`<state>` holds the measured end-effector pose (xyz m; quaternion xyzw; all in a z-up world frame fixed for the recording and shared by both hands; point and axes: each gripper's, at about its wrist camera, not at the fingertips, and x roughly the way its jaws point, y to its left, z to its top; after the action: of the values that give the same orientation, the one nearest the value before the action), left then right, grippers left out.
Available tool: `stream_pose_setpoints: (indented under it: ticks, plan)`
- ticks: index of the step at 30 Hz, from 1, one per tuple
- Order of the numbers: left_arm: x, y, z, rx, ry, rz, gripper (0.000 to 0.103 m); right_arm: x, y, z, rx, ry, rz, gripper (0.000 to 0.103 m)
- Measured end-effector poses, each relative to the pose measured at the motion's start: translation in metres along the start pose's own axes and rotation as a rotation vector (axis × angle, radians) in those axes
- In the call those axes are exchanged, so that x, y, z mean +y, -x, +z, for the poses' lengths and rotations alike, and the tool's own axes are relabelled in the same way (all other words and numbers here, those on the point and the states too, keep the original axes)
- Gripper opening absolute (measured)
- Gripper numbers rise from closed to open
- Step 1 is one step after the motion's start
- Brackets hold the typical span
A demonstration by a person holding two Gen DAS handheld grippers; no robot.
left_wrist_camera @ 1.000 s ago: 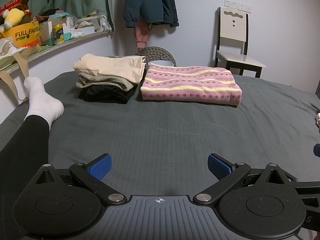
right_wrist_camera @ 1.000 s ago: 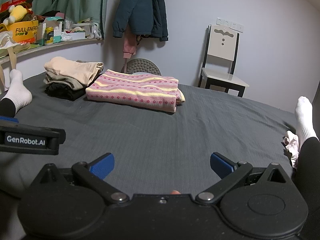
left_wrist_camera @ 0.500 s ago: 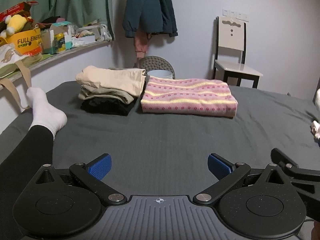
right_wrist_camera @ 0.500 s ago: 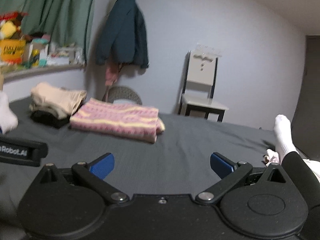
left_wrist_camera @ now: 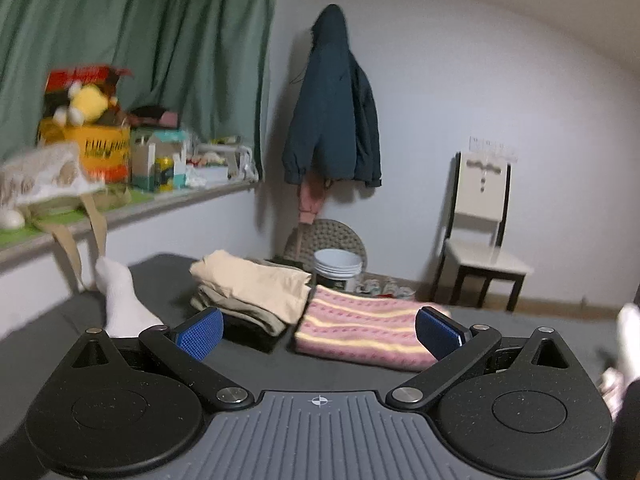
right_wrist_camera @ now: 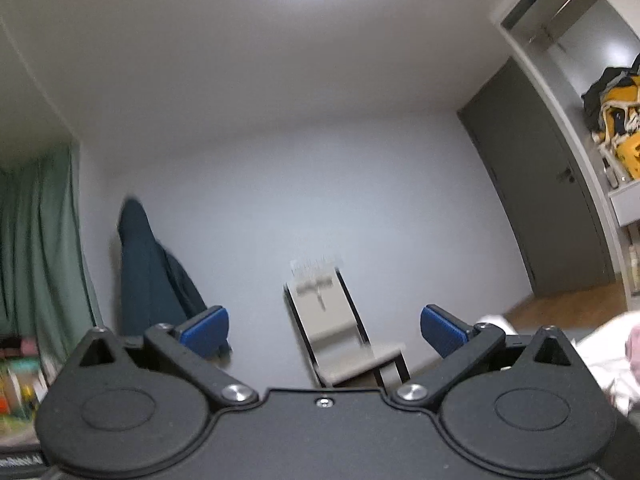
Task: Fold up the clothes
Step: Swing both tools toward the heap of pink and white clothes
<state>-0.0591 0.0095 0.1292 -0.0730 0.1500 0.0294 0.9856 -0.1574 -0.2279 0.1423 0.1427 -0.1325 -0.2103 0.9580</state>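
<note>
Presently: pink-and-yellow striped knit (left_wrist_camera: 362,330), folded flat on the grey bed (left_wrist_camera: 168,280), ahead of the left tool (left_wrist_camera: 318,330) between its fingertips. Just left of it, touching, a stack of folded garments (left_wrist_camera: 250,294): beige on top, olive beneath, black at the bottom. Left tool: jaws wide apart, empty. White-socked foot (left_wrist_camera: 120,304) beyond its left finger. Right tool (right_wrist_camera: 324,330): jaws wide apart, empty, tilted up toward wall and ceiling; white chair (right_wrist_camera: 340,340) between its fingertips, dark jacket (right_wrist_camera: 148,276) hanging behind its left finger. Pale cloth (right_wrist_camera: 608,356), blurred, at its right.
</note>
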Motion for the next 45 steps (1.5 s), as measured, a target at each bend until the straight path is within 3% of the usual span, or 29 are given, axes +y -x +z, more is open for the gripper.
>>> stream_pose_setpoints:
  ticks: [5, 7, 15, 20, 24, 28, 34, 37, 41, 45]
  plan:
    - [0.016, 0.029, 0.017, -0.002, 0.225, -0.061, 0.103, -0.013, 0.023, 0.072, -0.027, 0.005, 0.048, 0.103]
    - [0.026, 0.045, 0.025, -0.010, 0.288, -0.122, 0.103, -0.018, 0.032, 0.101, -0.037, 0.007, 0.067, 0.103]
    - [0.044, 0.114, 0.054, 0.024, 0.209, -0.206, 0.103, -0.046, 0.102, 0.233, -0.118, 0.052, 0.151, 0.103]
    - [0.052, 0.133, 0.063, 0.093, 0.239, -0.260, 0.103, -0.077, 0.139, 0.259, -0.141, 0.066, 0.156, 0.103]
    - [0.046, 0.138, 0.064, 0.112, 0.257, -0.288, 0.103, -0.121, 0.136, 0.278, -0.095, 0.085, 0.116, 0.103]
    - [0.029, 0.138, 0.060, 0.144, 0.233, -0.307, 0.103, -0.177, 0.104, 0.268, -0.001, 0.094, -0.008, 0.103]
    - [-0.006, 0.124, 0.049, 0.209, 0.107, -0.280, 0.103, -0.284, 0.029, 0.211, 0.343, 0.079, -0.210, 0.103]
    - [-0.022, 0.116, 0.044, 0.212, 0.078, -0.303, 0.103, -0.340, 0.005, 0.177, 0.475, 0.090, -0.311, 0.103]
    - [-0.046, 0.105, 0.041, 0.240, 0.068, -0.338, 0.103, -0.396, -0.001, 0.135, 0.612, 0.031, -0.440, 0.103]
    - [-0.065, 0.095, 0.039, 0.244, 0.073, -0.381, 0.103, -0.442, 0.014, 0.099, 0.738, -0.038, -0.571, 0.091]
